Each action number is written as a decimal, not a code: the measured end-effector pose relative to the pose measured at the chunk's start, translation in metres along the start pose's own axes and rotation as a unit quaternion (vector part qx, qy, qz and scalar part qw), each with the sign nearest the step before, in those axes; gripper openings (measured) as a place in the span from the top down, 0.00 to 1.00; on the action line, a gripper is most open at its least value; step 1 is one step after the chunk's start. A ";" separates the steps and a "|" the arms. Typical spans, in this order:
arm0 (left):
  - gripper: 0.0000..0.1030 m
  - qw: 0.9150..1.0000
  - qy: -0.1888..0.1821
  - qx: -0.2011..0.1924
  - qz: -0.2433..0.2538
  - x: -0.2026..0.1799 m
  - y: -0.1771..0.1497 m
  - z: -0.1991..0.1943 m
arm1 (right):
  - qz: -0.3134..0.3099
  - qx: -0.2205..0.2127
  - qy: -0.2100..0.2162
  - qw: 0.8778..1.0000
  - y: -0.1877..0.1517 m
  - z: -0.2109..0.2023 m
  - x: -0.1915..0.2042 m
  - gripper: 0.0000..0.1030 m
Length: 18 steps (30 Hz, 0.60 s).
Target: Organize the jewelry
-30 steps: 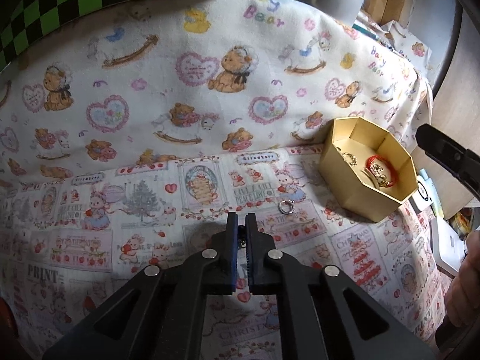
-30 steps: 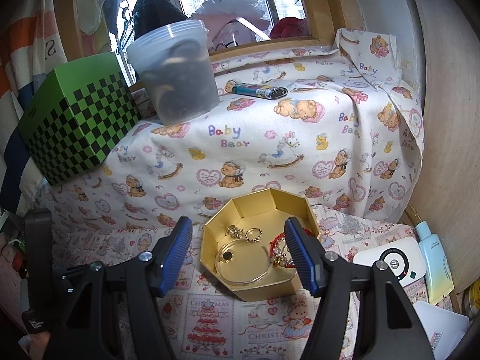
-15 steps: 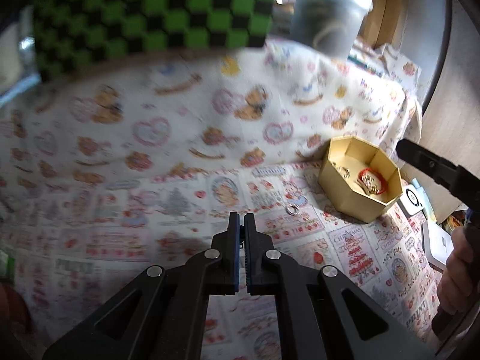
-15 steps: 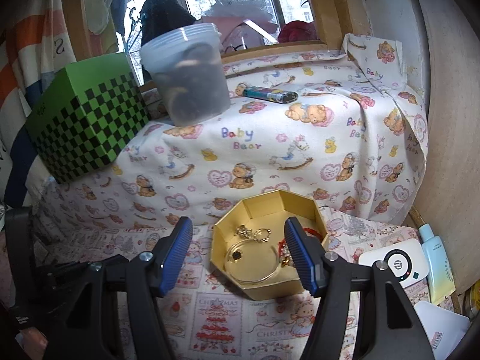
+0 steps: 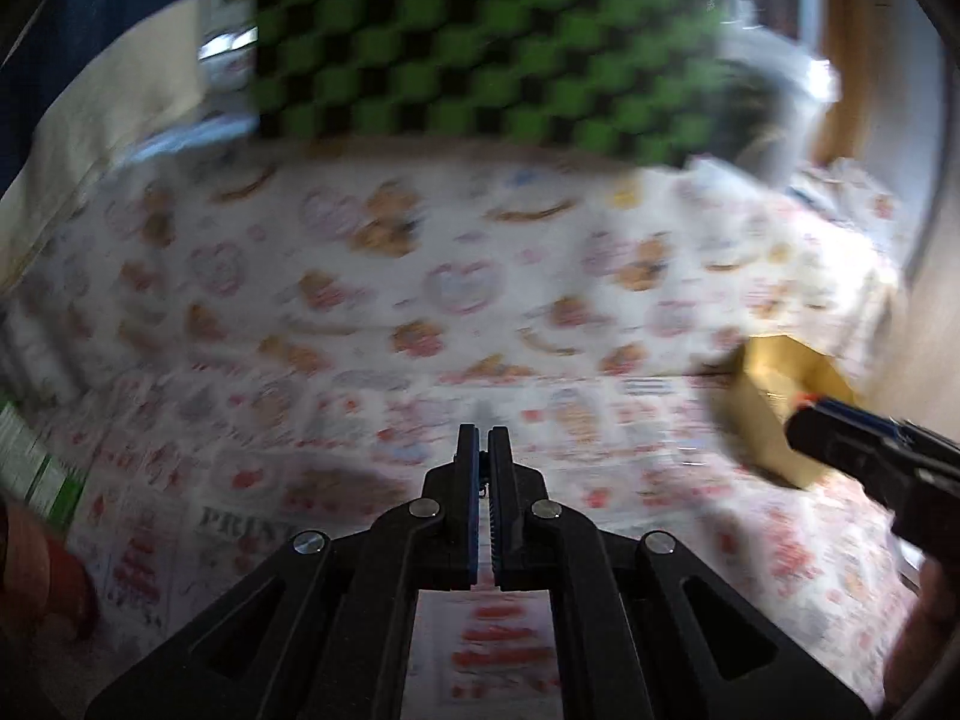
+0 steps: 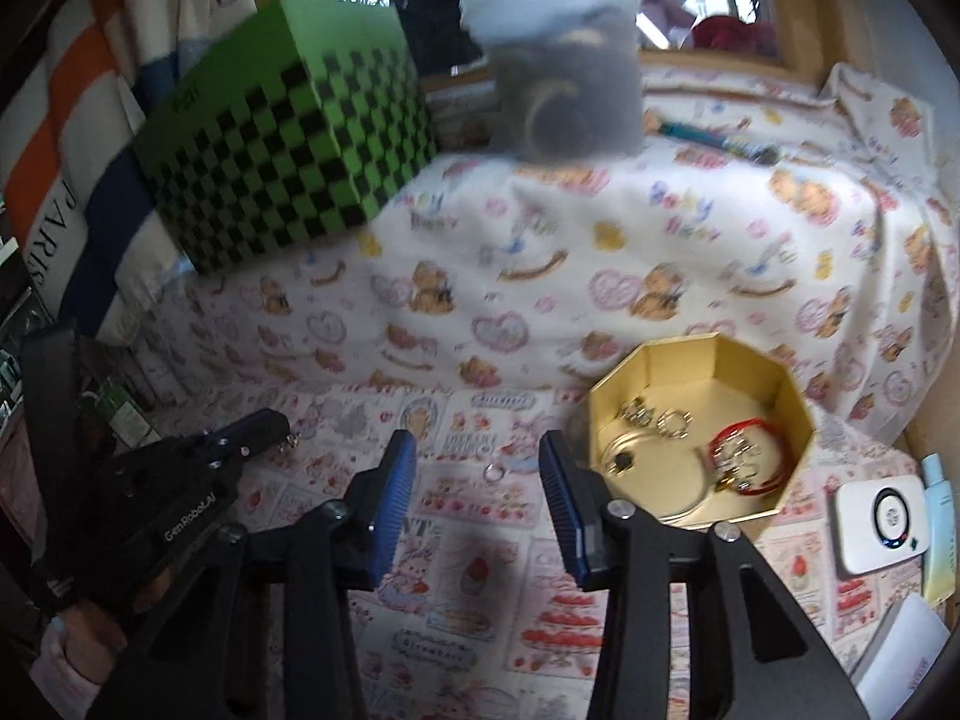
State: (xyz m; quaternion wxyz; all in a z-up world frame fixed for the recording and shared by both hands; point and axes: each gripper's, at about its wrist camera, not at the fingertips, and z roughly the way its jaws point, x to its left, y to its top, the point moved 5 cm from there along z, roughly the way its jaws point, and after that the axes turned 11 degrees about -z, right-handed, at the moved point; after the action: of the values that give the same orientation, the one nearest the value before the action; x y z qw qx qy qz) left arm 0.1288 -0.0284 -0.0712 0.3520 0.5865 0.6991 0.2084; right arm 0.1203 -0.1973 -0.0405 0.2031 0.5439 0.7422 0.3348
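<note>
Already most of the jewelry lay in the gold box (image 6: 774, 414): a bangle (image 6: 654, 477), a red bracelet (image 6: 750, 459) and small rings, while one ring (image 6: 493, 471) sat loose on the cloth (image 6: 540, 300), just beside the box. The right gripper (image 6: 477, 480) hovered over that ring, its fingers apart with nothing between them, having just been closing. The left gripper (image 5: 483, 456) was closed tight and apparently empty, so the ring probably remained to be boxed.
</note>
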 end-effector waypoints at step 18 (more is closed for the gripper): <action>0.98 1.000 0.018 0.013 -0.022 0.027 0.008 0.021 | -0.024 0.083 -0.062 0.994 -0.013 0.081 0.002 0.88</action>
State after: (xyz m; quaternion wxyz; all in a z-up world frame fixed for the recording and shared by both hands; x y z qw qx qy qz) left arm 0.1475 -0.0028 -0.0866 0.3363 0.5720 0.7203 0.2021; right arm 0.1650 -0.1754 -0.1062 0.2111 0.5606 0.7661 0.2328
